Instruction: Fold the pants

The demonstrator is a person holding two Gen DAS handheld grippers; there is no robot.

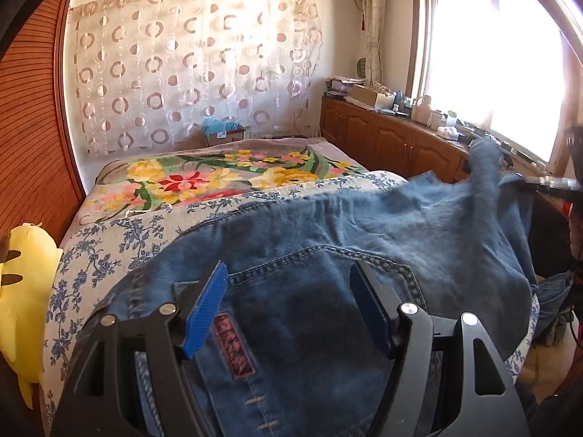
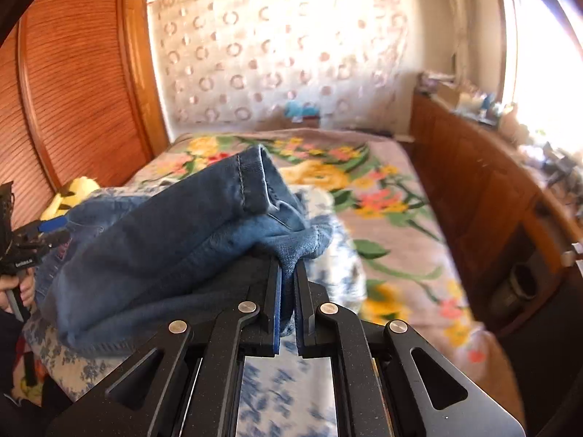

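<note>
Jeans (image 1: 328,255) waistband cut off; windowsill clutter (image 2: 539,145) blurred

A bed (image 1: 91,218) carries a floral blanket (image 1: 218,178), a blue-flowered sheet (image 1: 120,240) and jeans (image 1: 328,273).

The pants (image 1: 328,255) are made of blue denim, a matt, slightly fuzzy cloth stitched with pale thread, and a woven reddish patch (image 1: 233,346) is sewn on them. The left gripper (image 1: 291,302) is built of matt black plastic with shiny metal pins, and its fingers (image 1: 206,309) are faced with ribbed blue pads. The bed (image 1: 109,240) is covered in printed floral cloth, and the cabinets (image 1: 382,134) are finished in glossy brown wood.
</note>
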